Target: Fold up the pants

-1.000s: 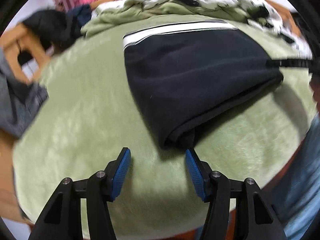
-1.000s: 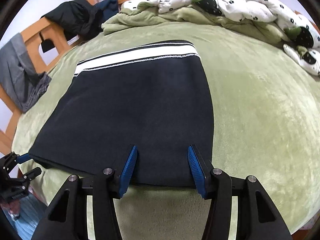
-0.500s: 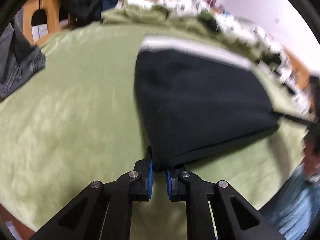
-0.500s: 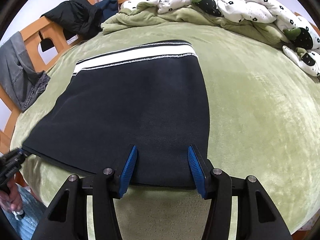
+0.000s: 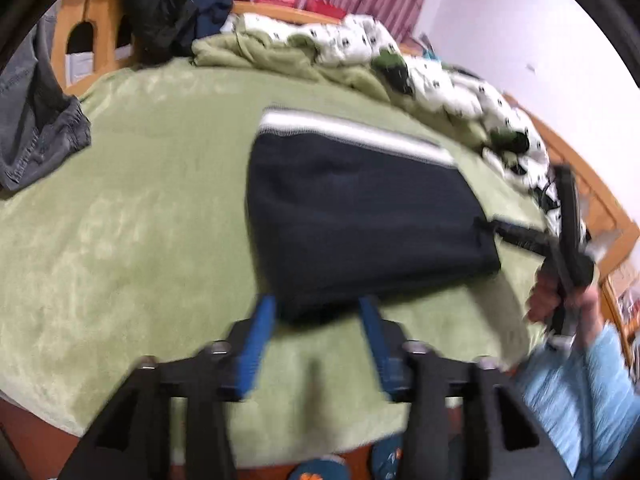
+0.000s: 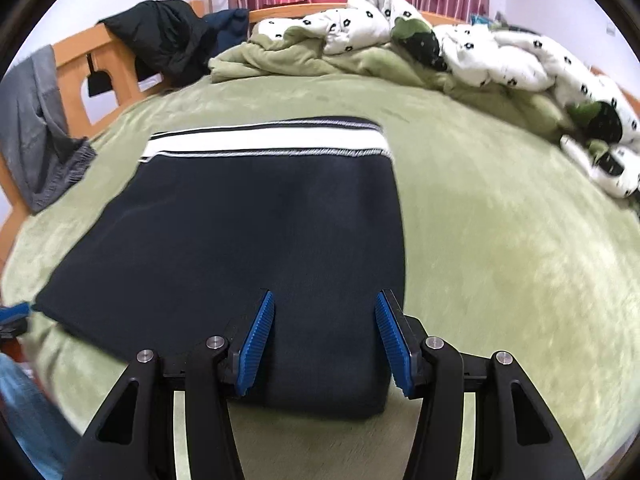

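Note:
The folded black pants [image 6: 256, 232], with a white-striped waistband [image 6: 264, 142] at the far end, lie flat on the green bedspread [image 6: 500, 260]. My right gripper [image 6: 325, 298] stands open low over their near right edge, the cloth showing between its blue pads [image 6: 256, 340], which do not press on it. In the left wrist view the pants [image 5: 360, 216] lie ahead. My left gripper [image 5: 317, 304] is blurred and its jaws are opening; the pants' near left corner lies at its tips without being pinched. A hand holds the right gripper [image 5: 568, 232] at that view's right.
A crumpled white and green duvet [image 6: 440, 52] is heaped along the far side. A black jacket [image 6: 164, 40] and grey clothes [image 6: 36, 128] hang over the wooden bed frame [image 6: 76, 64] at the left. A light blue sleeve [image 5: 580, 392] is at the bed's near edge.
Half a second ago my left gripper was shut on the pants' near left corner; it has since let go, opened, drawn back and rolled. The right gripper has stayed open over the near edge.

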Demonstrator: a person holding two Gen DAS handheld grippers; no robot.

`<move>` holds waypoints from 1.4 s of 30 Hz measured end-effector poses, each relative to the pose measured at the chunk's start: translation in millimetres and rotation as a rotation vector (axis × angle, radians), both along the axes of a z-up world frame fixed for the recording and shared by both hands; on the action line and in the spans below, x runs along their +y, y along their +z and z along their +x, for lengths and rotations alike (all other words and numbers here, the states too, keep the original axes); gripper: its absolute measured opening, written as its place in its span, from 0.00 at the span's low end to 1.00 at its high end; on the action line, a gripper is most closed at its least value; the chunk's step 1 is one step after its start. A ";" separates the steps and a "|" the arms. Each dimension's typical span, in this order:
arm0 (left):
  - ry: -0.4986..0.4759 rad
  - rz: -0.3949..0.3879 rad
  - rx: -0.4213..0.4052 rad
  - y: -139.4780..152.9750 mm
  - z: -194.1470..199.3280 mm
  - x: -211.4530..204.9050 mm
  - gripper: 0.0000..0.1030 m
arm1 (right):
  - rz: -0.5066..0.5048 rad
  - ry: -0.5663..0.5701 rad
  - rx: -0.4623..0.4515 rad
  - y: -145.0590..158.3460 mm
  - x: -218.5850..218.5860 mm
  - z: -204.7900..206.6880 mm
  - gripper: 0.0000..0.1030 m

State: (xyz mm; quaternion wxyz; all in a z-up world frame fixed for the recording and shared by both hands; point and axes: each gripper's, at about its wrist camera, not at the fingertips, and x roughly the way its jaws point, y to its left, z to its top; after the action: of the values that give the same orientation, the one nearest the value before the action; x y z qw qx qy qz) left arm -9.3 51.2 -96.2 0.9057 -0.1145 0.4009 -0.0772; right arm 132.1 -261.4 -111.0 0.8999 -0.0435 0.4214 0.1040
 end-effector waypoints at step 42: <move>-0.014 0.050 0.060 -29.1 79.2 -68.5 0.51 | -0.016 -0.020 0.010 -16.7 -3.0 -12.5 0.58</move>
State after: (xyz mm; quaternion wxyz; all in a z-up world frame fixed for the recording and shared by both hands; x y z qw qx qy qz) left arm 69.9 -17.3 -125.4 0.8952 -0.0915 0.4304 -0.0700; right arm 119.6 -264.3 -127.7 0.8983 -0.0460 0.4273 0.0918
